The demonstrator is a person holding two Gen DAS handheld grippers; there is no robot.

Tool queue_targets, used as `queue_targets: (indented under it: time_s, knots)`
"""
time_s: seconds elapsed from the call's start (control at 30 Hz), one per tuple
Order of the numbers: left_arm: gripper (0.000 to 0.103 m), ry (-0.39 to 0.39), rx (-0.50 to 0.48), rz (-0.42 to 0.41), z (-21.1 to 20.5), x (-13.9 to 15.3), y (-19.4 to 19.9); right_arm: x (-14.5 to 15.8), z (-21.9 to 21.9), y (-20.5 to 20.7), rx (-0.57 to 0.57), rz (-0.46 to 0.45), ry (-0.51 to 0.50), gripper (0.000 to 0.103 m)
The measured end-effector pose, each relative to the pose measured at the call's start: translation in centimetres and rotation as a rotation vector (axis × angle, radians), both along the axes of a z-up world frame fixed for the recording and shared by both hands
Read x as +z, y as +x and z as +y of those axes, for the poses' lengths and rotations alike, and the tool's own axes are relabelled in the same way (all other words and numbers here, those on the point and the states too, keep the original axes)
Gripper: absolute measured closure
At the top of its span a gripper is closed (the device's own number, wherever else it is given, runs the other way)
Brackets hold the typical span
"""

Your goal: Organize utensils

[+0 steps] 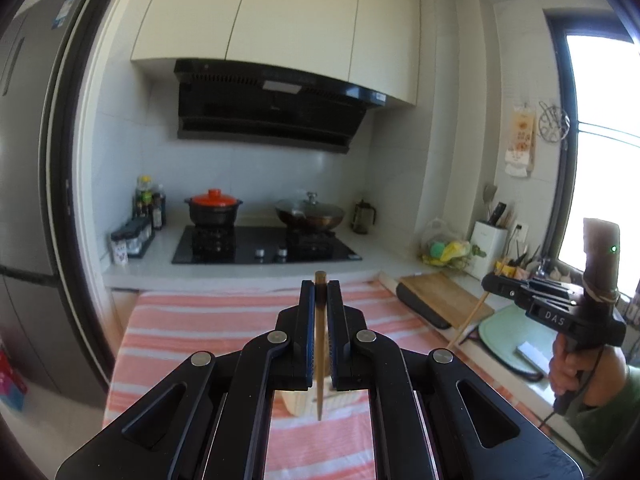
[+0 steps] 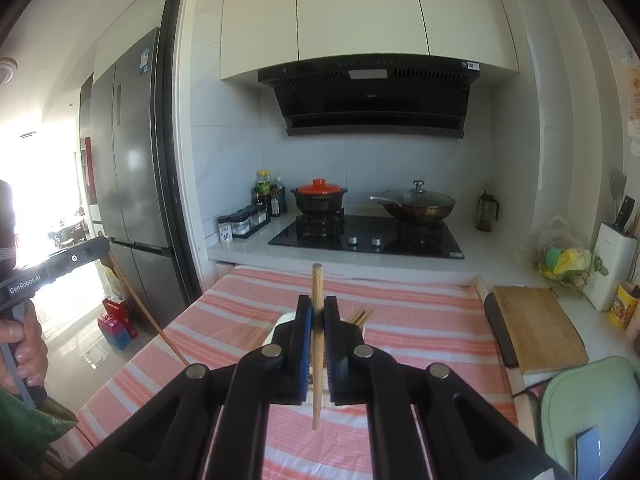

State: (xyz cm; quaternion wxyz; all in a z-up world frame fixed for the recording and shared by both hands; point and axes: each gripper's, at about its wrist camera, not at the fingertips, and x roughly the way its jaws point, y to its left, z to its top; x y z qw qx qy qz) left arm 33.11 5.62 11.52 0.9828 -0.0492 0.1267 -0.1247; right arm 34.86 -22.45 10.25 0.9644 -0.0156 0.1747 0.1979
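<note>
My left gripper (image 1: 320, 284) is shut on a brown wooden chopstick (image 1: 319, 392) that stands nearly upright between the pads. A cream utensil holder (image 1: 298, 402) shows below it, mostly hidden by the fingers. My right gripper (image 2: 318, 300) is shut on a lighter chopstick (image 2: 317, 280), also upright. Behind its fingers sits the white holder (image 2: 280, 325) with several chopsticks (image 2: 362, 316) poking out. Each view also catches the other tool: the right gripper (image 1: 491, 283) with its slanting chopstick (image 1: 470, 322), and the left gripper (image 2: 102, 246) with its chopstick (image 2: 148, 312).
A pink and white striped cloth (image 2: 420, 320) covers the worktop. A hob (image 2: 368, 240) with an orange-lidded pot (image 2: 319, 196) and a wok (image 2: 418, 204) lies beyond. A wooden cutting board (image 2: 536, 324), green mat (image 2: 588, 404) and knife block (image 2: 614, 264) stand right; a fridge (image 2: 132, 160) stands left.
</note>
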Motion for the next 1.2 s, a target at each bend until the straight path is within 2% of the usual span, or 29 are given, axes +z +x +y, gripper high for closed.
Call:
queue_targets:
  time_s: [0.1,0.2,0.3,0.4,0.5,0.77,0.8,0.83,0.87,0.93,1.0,1.03,1.1,1.2]
  knots:
    - [0.099,-0.011,0.018,-0.024,-0.2,1.5,2.9,1.5,0.3,2.6,-0.006,-0.026,0.014,0.097]
    - [0.099,-0.016,0.031,-0.013,-0.8,1.7,6.4,2.1,0.7,5.3,-0.006,-0.044,0.028,0.097]
    - [0.099,-0.010,0.039,0.024,-1.6,0.6,10.1,1.7,1.2,8.1,-0.002,-0.047,0.043,0.097]
    - [0.099,0.001,0.037,0.082,-2.5,-1.4,13.4,0.1,1.7,10.8,0.012,-0.021,0.061,0.097]
    - [0.099,0.023,0.030,0.154,-3.6,-4.1,16.3,-2.7,2.4,13.9,0.037,0.070,0.073,0.097]
    - [0.096,0.075,0.013,0.369,-5.6,-11.6,22.5,-12.2,4.0,22.2,0.069,0.406,0.111,0.096]
    - [0.092,0.079,0.017,0.380,-5.6,-12.1,23.0,-13.3,4.1,23.1,0.075,0.451,0.118,0.093]
    - [0.075,0.081,0.028,0.391,-5.6,-12.6,23.4,-14.3,4.2,24.0,0.069,0.489,0.119,0.093]
    - [0.053,0.077,0.044,0.394,-5.4,-13.0,23.4,-15.0,4.3,24.6,0.054,0.514,0.112,0.093]
    - [0.031,0.061,0.074,0.383,-4.8,-13.4,23.0,-15.8,4.4,25.2,0.022,0.522,0.083,0.093]
    - [0.024,0.069,0.094,0.374,-4.5,-13.5,22.2,-15.5,4.2,24.9,-0.012,0.482,0.035,0.089]
    - [0.019,0.086,0.103,0.375,-4.4,-13.4,21.9,-15.0,4.1,24.5,-0.018,0.456,0.020,0.083]
    - [0.012,0.129,0.122,0.364,-4.6,-13.2,20.6,-13.9,3.6,23.4,-0.041,0.403,0.007,0.037]
    - [0.003,0.205,0.154,0.334,-5.4,-12.8,18.0,-12.2,2.6,20.8,-0.087,0.321,-0.014,0.034]
